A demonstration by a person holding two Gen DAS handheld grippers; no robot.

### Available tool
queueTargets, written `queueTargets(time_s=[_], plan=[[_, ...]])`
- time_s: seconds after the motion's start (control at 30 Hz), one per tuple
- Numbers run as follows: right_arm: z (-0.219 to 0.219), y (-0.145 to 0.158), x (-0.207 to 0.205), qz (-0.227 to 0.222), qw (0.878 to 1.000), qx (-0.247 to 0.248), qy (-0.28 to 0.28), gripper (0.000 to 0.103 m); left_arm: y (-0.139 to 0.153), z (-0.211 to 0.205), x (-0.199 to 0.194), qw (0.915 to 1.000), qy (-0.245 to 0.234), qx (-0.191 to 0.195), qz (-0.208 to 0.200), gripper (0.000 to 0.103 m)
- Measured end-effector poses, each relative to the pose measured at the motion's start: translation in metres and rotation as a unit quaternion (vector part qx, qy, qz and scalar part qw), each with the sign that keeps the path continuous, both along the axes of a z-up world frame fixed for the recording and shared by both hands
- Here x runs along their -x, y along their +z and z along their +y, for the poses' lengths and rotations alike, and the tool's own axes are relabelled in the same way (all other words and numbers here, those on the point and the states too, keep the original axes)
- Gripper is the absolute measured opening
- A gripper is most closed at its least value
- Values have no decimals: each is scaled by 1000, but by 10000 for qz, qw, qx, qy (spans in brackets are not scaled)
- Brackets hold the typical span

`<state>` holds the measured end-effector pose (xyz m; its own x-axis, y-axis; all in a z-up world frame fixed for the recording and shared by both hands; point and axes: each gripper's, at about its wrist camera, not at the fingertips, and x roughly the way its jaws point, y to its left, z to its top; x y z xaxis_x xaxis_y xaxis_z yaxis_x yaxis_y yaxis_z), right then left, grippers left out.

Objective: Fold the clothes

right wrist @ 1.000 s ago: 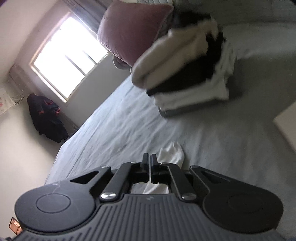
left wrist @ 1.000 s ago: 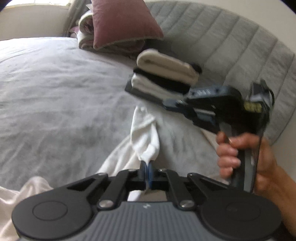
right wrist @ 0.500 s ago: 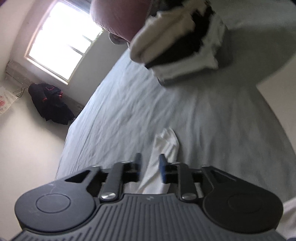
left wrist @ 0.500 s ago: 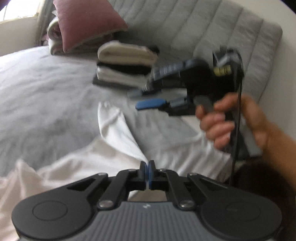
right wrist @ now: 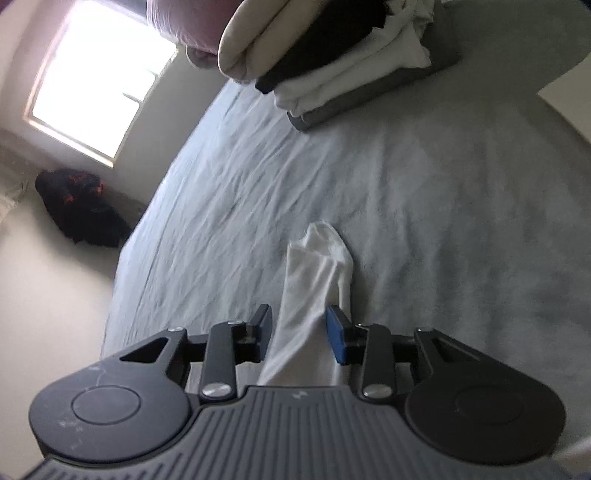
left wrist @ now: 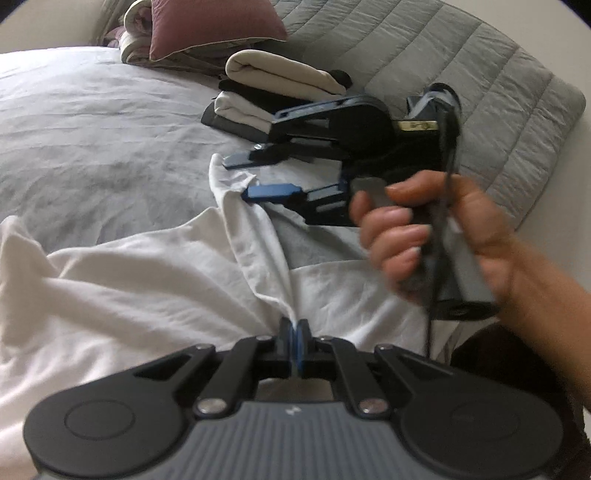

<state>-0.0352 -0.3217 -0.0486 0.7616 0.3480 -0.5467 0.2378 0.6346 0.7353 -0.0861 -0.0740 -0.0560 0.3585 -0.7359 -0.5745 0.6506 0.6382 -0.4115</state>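
A white garment [left wrist: 155,280] lies crumpled on the grey bed. My left gripper [left wrist: 294,330] is shut on a pinched fold of it near the bottom of the left wrist view. One white sleeve [left wrist: 240,206] stretches away toward the headboard. My right gripper [left wrist: 240,177], held in a hand [left wrist: 436,229], hovers open over that sleeve. In the right wrist view the sleeve [right wrist: 317,280] runs between the open right gripper [right wrist: 301,326], its cuff end lying flat ahead. Whether the blue pads [right wrist: 337,339] touch the cloth is unclear.
A stack of folded clothes [left wrist: 273,92], cream, black and white on a dark base, sits by the grey quilted headboard [left wrist: 461,74]; the same stack [right wrist: 332,59] fills the top of the right wrist view. A mauve pillow [left wrist: 207,26] lies behind. A window [right wrist: 99,85] and dark bag [right wrist: 81,206] are left.
The right gripper has opened from shut and dropped toward the sleeve. The left gripper stayed shut on the white garment as it lowered, and more of the garment now spreads across the bed.
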Motion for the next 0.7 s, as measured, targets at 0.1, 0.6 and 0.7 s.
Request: queueTargets(time_s=[0.1, 0.6, 0.7], plan=[[10, 0, -9, -74, 9994, 331, -82, 18, -1, 0, -1, 9999, 49, 74, 75, 2], [0, 102, 7, -914, 9857, 1357, -412, 2, 53, 56, -10, 9903, 965, 889, -450, 2], [1, 125, 11, -1109, 9840, 1317, -465, 2, 68, 70, -8, 9852, 1141, 1156, -554, 2]])
